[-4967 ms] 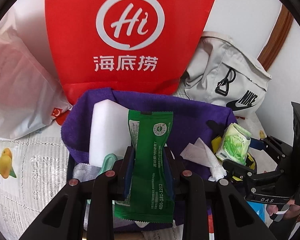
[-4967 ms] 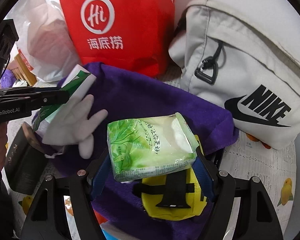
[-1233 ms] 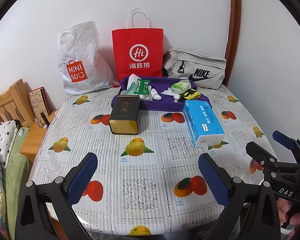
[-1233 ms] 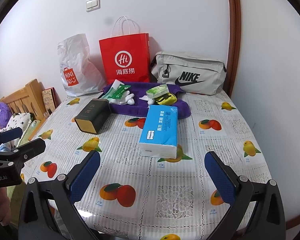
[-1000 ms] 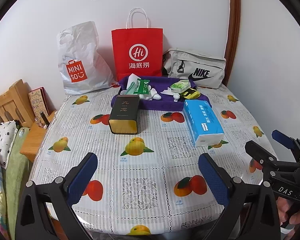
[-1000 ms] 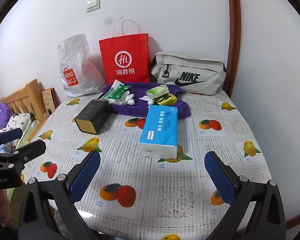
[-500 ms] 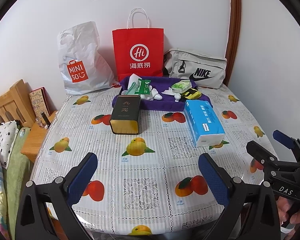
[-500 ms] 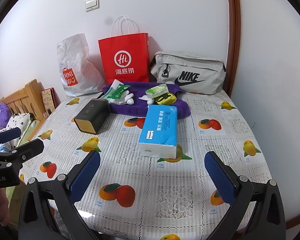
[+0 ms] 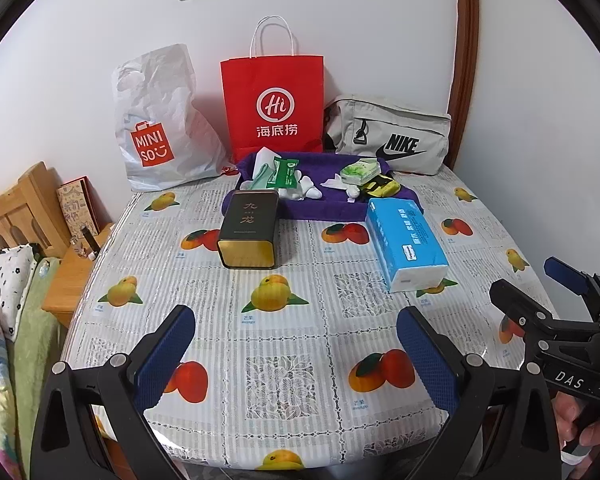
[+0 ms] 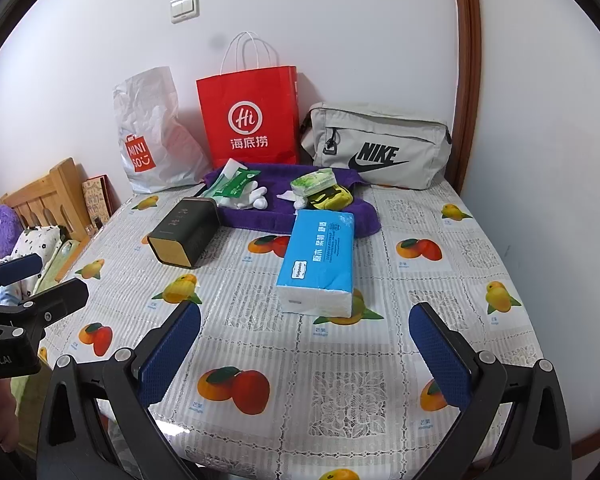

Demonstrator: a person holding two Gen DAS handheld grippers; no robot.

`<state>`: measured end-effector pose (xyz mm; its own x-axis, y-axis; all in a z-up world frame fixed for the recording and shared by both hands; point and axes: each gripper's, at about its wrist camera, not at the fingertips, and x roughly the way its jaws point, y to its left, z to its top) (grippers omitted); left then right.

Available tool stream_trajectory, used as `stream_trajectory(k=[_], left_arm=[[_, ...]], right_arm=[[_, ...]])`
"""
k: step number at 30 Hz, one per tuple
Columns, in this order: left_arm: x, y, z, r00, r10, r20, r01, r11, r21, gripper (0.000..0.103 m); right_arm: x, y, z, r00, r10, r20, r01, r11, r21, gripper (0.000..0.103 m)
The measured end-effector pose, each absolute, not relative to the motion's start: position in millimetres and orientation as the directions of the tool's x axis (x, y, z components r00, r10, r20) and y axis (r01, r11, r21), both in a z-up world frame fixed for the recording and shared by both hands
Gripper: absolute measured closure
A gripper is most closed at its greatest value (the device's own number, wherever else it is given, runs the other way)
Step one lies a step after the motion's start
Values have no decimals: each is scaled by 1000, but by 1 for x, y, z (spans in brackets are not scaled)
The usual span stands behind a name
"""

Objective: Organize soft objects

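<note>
two black claws with blue ribbed pads hang spread and empty over the near edge of a round desk [image 9: 292, 344] covered in a fruit-printed plastic cloth, the left claw [image 9: 296, 354] seen from its own camera and the right claw [image 10: 304, 354] from the other. nothing sits between either pair of pads.

nearest ahead of the right claw, and ahead and to the right of the left one, lies a blue-and-white soft pack of tissues [image 10: 320, 256], long side pointing away. it looks light and squashy with a slick film wrap, so a hold across its narrow middle would likely suit better than the ends. ahead and left of it a dark green rectangular tin with a gold end [image 9: 250, 230] lies on its side, rigid and no part of the soft lot.

well beyond both, at the far side of the desk, a purple towel-lined tray [image 9: 340, 208] holds the small soft things: a green foil sachet [image 9: 286, 172] leaning on a white foam block [image 9: 262, 160], a white plush toy [image 9: 306, 190], a pale green pocket tissue pack [image 10: 314, 182] resting on a yellow-and-black pouch [image 10: 332, 198]. all look light and yielding.

behind the tray stand a white crinkled plastic bag [image 9: 160, 124], a red paper carrier bag [image 9: 274, 108] and a grey fabric sling bag [image 10: 380, 146].
</note>
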<state>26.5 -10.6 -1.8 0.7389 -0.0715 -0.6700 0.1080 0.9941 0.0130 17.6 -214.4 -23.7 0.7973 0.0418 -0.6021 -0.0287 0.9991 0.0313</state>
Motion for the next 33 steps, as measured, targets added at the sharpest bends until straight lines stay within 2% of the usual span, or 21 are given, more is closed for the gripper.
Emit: stream_trajectory(k=[33], left_arm=[[30, -8, -9, 740, -65, -670, 110, 994, 25, 1]], right_arm=[[21, -213, -35, 786, 51, -616, -38, 999, 34, 0]])
